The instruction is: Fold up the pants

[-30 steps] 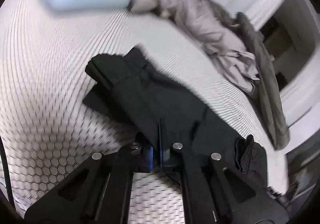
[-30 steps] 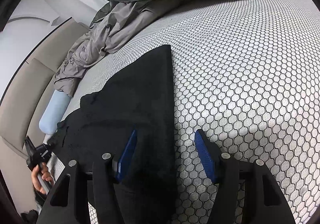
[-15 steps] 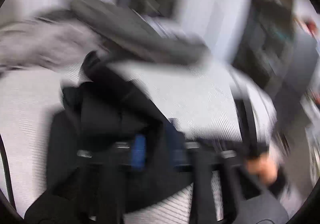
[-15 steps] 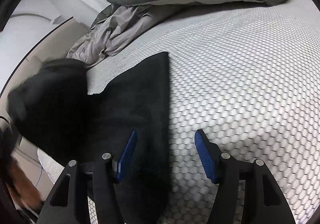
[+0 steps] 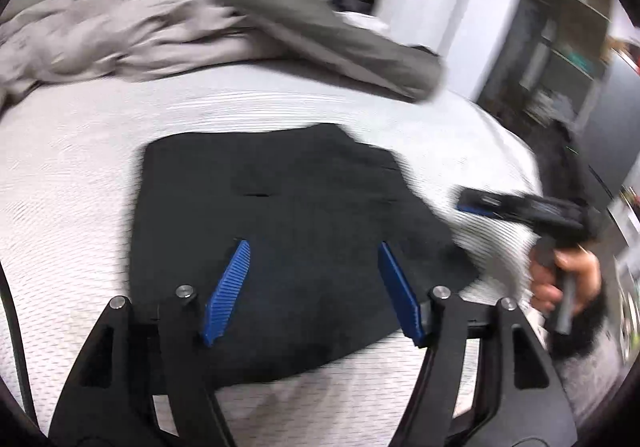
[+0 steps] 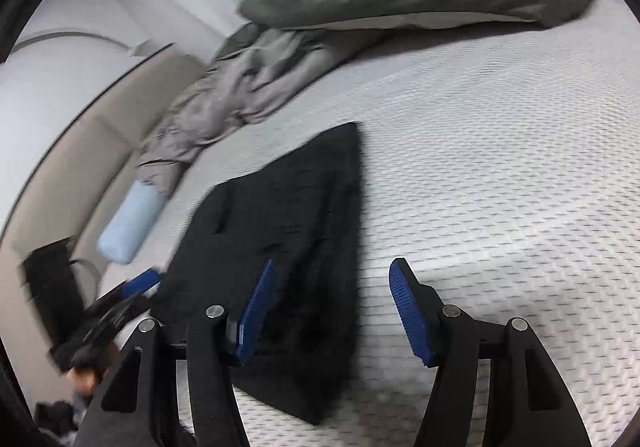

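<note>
Since a second ago the left gripper [image 5: 312, 287] has let go of the black cloth it was pinching and swung across the bed; the pants [image 5: 288, 231], then spread long with one end bunched, now lie doubled over as a compact dark rectangle. That suggests a fold has just been laid down and released, so the task looks well along, though whether another fold is intended cannot be told.

Nearest the left gripper, its blue pads stand apart and are opening wider; nothing is pinched, and the pants lie flat on the mattress [image 5: 72, 207] beneath and ahead of the fingers. Off to its right, the other gripper shows in a person's hand [image 5: 568, 279], just beside the pants' right edge. Beyond the pants lies bare mattress, then a rumpled grey blanket [image 5: 132, 39] and a dark green duvet [image 5: 312, 19].

The right gripper [image 6: 332, 307] is spread too, gripping nothing. The pants [image 6: 288, 231] lie under its left finger and run ahead and to the left; its right finger hangs over bare mattress. Left of the pants a pale blue pillow [image 6: 130, 223] rests near the headboard, with the blanket and duvet farther on.
</note>
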